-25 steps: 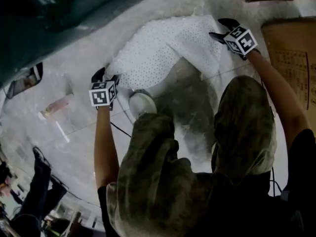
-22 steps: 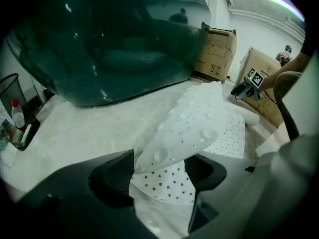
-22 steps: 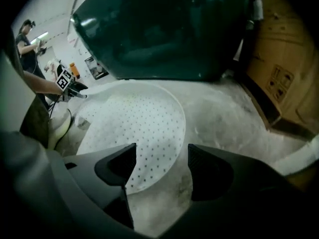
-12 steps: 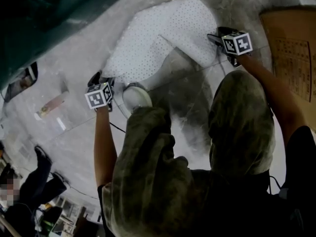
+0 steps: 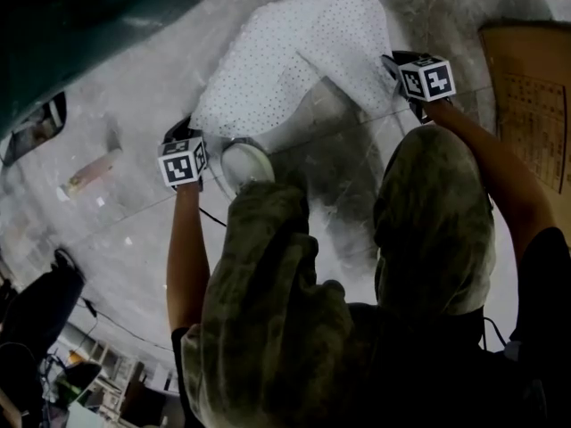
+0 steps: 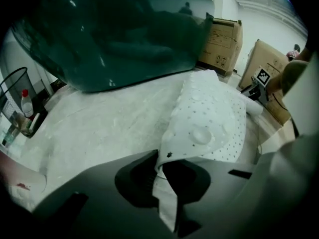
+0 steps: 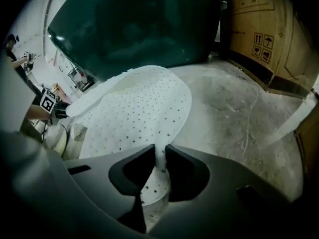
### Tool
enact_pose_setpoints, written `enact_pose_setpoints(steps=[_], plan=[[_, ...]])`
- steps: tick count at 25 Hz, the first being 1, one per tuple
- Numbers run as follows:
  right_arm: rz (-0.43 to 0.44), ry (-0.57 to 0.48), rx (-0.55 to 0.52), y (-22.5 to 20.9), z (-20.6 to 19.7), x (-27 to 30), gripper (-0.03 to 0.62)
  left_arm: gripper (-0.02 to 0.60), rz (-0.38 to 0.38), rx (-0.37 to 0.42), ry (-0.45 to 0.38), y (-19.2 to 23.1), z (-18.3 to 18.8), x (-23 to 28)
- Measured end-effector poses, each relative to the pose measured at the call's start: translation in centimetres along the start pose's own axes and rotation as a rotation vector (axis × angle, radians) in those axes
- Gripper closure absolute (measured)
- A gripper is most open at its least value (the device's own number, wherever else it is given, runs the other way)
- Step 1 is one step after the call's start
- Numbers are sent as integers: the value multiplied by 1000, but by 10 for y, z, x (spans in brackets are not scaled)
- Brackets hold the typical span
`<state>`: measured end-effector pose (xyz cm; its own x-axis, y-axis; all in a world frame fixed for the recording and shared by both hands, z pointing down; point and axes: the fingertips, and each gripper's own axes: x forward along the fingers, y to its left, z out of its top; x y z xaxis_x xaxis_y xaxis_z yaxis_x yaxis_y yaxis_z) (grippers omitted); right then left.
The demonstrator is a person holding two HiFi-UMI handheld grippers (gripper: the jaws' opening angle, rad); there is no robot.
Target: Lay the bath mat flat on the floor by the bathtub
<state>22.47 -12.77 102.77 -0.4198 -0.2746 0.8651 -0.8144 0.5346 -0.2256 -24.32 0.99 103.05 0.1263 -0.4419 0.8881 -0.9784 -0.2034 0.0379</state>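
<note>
The white perforated bath mat (image 5: 294, 52) lies partly folded on the pale floor beside the dark teal bathtub (image 5: 89, 25). My left gripper (image 5: 187, 130) is at its near left corner, my right gripper (image 5: 390, 62) at its near right corner. In the left gripper view the closing jaws of the left gripper (image 6: 158, 168) pinch a raised edge of the mat (image 6: 209, 118). In the right gripper view the right gripper (image 7: 159, 158) is also closing, and an edge of the mat (image 7: 139, 103) stands squeezed between its jaws. The bathtub (image 7: 134, 24) rises behind.
Cardboard boxes (image 5: 526, 105) stand at the right, also seen as boxes (image 6: 222, 39) behind the mat. The person's knees in camouflage trousers (image 5: 277, 266) and a white shoe (image 5: 245, 163) sit close to the mat. A wire basket (image 6: 17, 88) stands at the left.
Both grippers have stayed at the mat's near corners and their jaws have come together on its edge. The mat's far part now lies a little further toward the tub.
</note>
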Motion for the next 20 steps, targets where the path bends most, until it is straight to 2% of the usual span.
enact_pose_setpoints(steps=[2, 5, 7, 10, 15, 20], plan=[[22, -30, 31, -1, 5, -9, 516, 546, -42, -49, -42, -1, 7, -9], [12, -117, 56, -16, 23, -37, 523, 554, -125, -204, -135, -1, 17, -27], [12, -189, 50, -21, 43, -58, 526, 554, -160, -262, -200, 2, 24, -41], [7, -269, 7, -22, 66, -87, 530, 554, -162, -280, -271, 6, 31, -58], [10, -335, -26, -27, 84, -126, 530, 555, -190, -329, -331, 13, 47, -85], [12, -426, 14, -46, 86, -171, 540, 555, -232, -323, -322, -5, 65, -128]])
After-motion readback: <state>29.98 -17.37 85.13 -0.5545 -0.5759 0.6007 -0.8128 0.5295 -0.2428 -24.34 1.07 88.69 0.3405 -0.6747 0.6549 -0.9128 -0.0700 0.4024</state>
